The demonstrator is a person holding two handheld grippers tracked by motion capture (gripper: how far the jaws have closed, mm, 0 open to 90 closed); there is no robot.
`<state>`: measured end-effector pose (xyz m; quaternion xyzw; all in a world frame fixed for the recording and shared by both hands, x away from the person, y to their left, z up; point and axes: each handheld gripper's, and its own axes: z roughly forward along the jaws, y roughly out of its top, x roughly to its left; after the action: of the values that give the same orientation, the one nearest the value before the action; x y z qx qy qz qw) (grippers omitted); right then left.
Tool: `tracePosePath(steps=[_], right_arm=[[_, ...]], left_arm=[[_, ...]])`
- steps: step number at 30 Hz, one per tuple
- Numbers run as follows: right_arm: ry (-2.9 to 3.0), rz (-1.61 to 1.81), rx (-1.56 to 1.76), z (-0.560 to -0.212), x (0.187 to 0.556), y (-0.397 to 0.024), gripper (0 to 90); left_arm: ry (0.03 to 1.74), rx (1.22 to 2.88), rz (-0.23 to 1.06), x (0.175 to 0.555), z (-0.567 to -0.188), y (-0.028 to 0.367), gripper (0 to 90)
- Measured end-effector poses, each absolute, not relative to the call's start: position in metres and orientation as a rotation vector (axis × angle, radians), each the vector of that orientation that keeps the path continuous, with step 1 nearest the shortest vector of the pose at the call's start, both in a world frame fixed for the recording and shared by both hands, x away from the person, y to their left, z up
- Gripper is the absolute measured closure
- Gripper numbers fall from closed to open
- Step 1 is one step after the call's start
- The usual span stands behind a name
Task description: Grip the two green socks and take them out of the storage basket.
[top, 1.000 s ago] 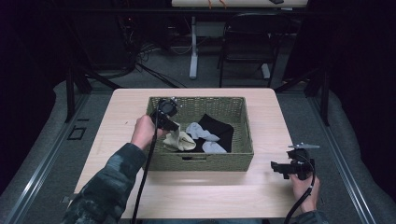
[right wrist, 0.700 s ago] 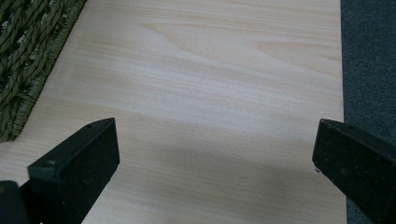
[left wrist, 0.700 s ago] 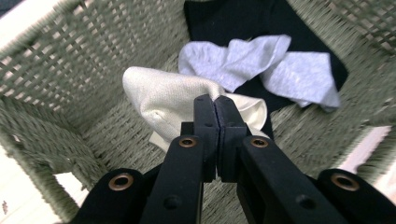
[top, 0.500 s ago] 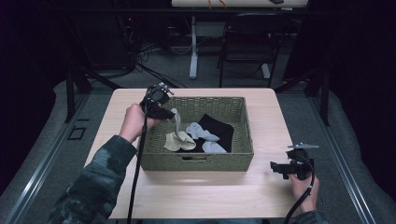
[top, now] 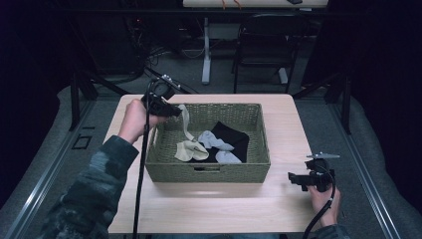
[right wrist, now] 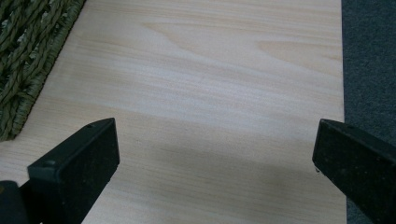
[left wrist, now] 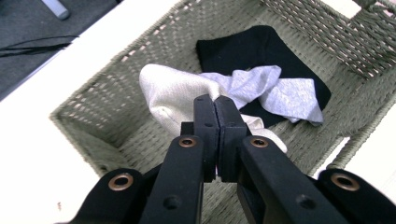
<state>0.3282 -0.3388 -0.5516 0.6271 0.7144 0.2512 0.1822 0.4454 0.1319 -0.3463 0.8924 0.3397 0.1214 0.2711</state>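
A woven green basket (top: 214, 172) stands mid-table. Above its back left corner my left gripper (top: 175, 112) is shut on a cream sock (top: 186, 124), whose lower end trails down to a second cream piece (top: 190, 151) on the basket floor. In the left gripper view the shut jaws pinch the cream sock (left wrist: 173, 95) over the basket (left wrist: 93, 109). Grey socks (top: 215, 142) lie on a black cloth (top: 234, 137), seen again as grey socks (left wrist: 275, 91) on the black cloth (left wrist: 247, 46). My right gripper (top: 293, 178) stands open, low over the table's right front, empty (right wrist: 215, 154).
The wooden table (top: 219, 209) has bare room in front of the basket and to its right (right wrist: 224, 84). The basket's corner (right wrist: 28, 51) lies left of the right gripper. A chair (top: 263, 50) and table legs stand on the grey floor behind.
My left gripper has risen and moved back and left from inside the basket, drawing the cream sock up with it. The right gripper has stayed still.
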Motion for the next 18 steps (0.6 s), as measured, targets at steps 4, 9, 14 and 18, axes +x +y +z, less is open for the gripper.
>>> tracePosePath(steps=[4, 9, 14, 18], right_arm=[[2.020, 0.706, 1.771, -0.552, 0.328, -0.339, 0.0], [2.020, 0.710, 1.768, -0.552, 0.328, -0.339, 0.0], [2.019, 0.706, 1.765, -0.552, 0.328, -0.339, 0.0], [2.022, 0.706, 1.764, -0.553, 0.328, -0.339, 0.0]], left_arm=[[0.918, 2.395, 0.348, 0.446, -0.336, 0.137, 89.4], [0.917, 2.385, 0.365, 0.447, -0.325, 0.141, 89.4], [0.938, 2.362, 0.376, 0.449, -0.315, 0.149, 89.4], [0.953, 2.350, 0.392, 0.451, -0.308, 0.156, 89.4]])
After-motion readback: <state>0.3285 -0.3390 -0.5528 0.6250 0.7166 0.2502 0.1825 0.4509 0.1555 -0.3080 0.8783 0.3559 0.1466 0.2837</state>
